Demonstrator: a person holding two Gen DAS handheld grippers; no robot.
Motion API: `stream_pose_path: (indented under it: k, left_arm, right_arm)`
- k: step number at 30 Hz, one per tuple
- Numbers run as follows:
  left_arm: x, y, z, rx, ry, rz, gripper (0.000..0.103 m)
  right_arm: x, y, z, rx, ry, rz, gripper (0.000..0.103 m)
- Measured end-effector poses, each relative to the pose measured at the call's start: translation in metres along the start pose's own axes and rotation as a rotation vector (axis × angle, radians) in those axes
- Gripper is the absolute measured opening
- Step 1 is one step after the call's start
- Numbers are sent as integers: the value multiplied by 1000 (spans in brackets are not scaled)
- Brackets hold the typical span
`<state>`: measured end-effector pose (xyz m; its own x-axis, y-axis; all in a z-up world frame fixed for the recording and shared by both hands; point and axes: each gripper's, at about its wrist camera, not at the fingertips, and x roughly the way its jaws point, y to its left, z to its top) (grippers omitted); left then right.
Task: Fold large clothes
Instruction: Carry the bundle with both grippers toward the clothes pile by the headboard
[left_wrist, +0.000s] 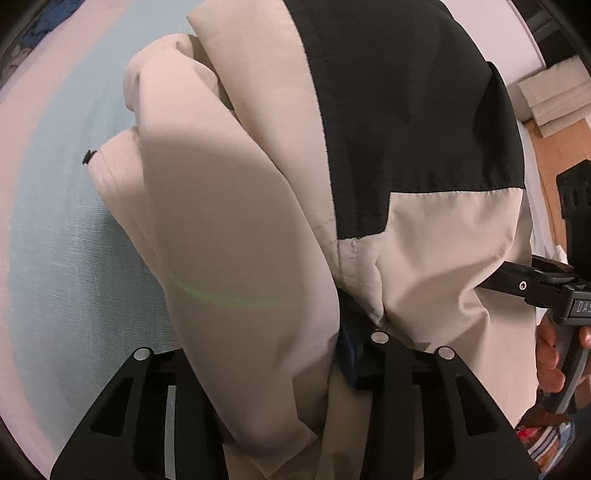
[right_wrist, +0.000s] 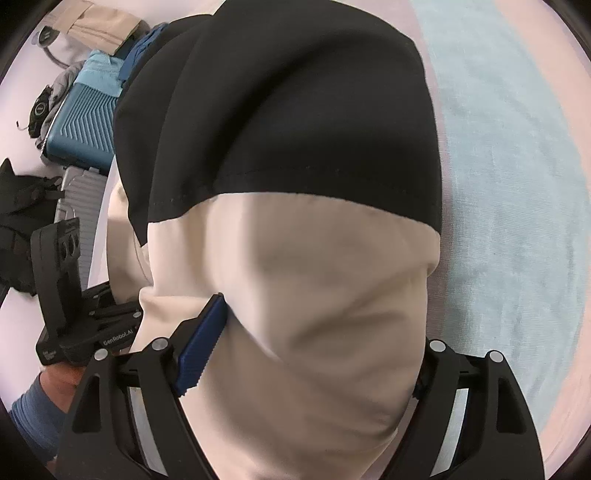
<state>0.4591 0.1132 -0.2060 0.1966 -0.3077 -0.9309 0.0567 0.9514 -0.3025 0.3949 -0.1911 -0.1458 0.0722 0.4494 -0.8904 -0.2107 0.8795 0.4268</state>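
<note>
Left gripper (left_wrist: 295, 369): pressed onto a bunched fold of the jacket (left_wrist: 240, 240); the blue pad (left_wrist: 349, 354) shows only on one side, the other is buried in cloth.
Jacket: one, beige with a black panel (left_wrist: 406, 110), hanging up off the blue rug (left_wrist: 55, 240) between the two tools, its lower folds draped toward the floor.
Right gripper (right_wrist: 306, 343): jaws spread wide around a thick roll of beige cloth, one blue pad (right_wrist: 201, 343) lying against it; the far pad is hidden, so I cannot tell whether it truly pinches.
Risk, slip: the right hold looks loose, and the weight of the hanging cloth could pull it free.
Risk, uneven fold: the left tool holds a wad, not an edge, so layers may lie down crooked.
Risk, snag: trailing folds could drag across the rug.
Count: two grippers, one jacket, one rug, two suitcases (right_wrist: 79, 125) at the left of the right-hand view, with some folded clothes on top.
</note>
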Motion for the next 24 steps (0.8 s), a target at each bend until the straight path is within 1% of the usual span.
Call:
stream_pose_path:
  k: [1,3,4,6,7,9,13,15,16,18,24]
  left_arm:
    - [1,-5,3,4,-4,11,33]
    - [-6,-19,-2,12,-14,26,31]
    - [-8,-24,-4,27,-25,41,28]
    - [-12,-42,0,34,-44,63,24]
    - [-19,-58,-6,40,-51,74,23]
    - [-19,-72,-8,55,-64,96,21]
    - [-27,-85,-18,62,-77,122,19]
    - [-27,-95,-24,81,-82,151,19]
    - [-30,-103,-26,92,-88,164,19]
    - [-39,-109,-29,96,-90,165,19]
    - [-54,-140,-40,148,-124,207,18]
  right_arm:
    - [-2,1,-1,-7,-12,-11,77]
    - [-5,8,-3,-31,-27,-19,69]
    - [-8,9,-4,-36,-35,-14,66]
    - [-11,12,-7,-27,-51,1,56]
    - [-14,13,-9,-32,-56,6,54]
    - [-18,13,-10,-26,-68,21,48]
    - [-27,16,-14,-46,-98,38,44]
    - [-33,16,-16,-60,-110,50,42]
    - [-36,17,-18,-65,-117,59,41]
    - [-42,19,-23,-83,-133,63,41]
    - [-65,16,-38,-83,-175,80,40]
